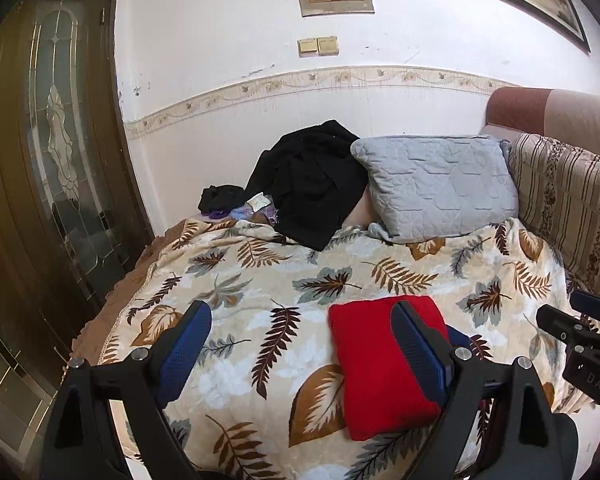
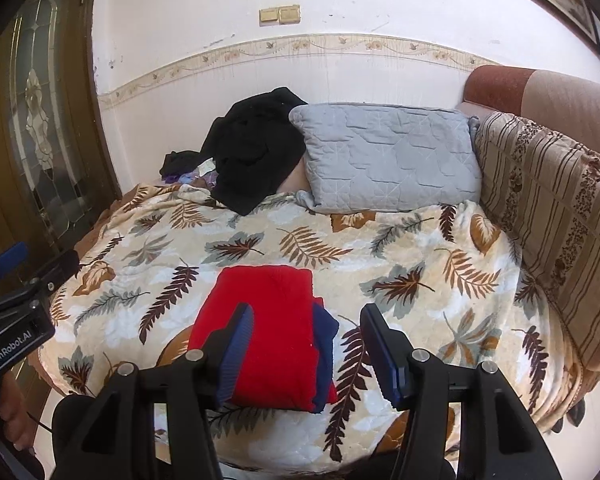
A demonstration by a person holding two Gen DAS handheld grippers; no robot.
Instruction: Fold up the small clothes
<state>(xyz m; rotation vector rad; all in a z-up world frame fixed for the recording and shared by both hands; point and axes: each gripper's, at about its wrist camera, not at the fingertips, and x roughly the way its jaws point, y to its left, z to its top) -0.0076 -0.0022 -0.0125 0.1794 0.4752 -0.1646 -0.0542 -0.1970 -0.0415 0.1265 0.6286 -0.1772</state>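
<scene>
**Folded red garment lies on the leaf-print blanket, both hand-held grippers clear of it**

The red garment (image 2: 268, 332) lies folded into a neat rectangle on the leaf-print blanket (image 2: 380, 260) that covers the bed. A dark blue piece of cloth (image 2: 326, 344) shows along its right edge, partly tucked under the red fold. The bundle sits toward the near side of the bed, well apart from the things at the wall.

The left hand-held gripper (image 1: 300, 344) is spread wide, with nothing between its blue pads; the red garment (image 1: 376, 368) shows behind its right finger, and the pads do not press on it. The right hand-held gripper (image 2: 306, 356) stands partly spread above the right part of the bundle, and its pads also stay off the cloth. In each wrist view the other gripper juts in at the side edge of the frame.

At the far side of the bed, a grey quilted pillow (image 2: 388, 156) leans by the wall. Just to its left lies a heap of black clothing (image 2: 252, 152), with a smaller black piece (image 2: 180, 166) and some purple items beside it. A striped, flower-patterned cushion (image 2: 548, 216) runs along the right side. A dark wooden door with a patterned glass pane (image 1: 56, 128) stands at the left.
</scene>
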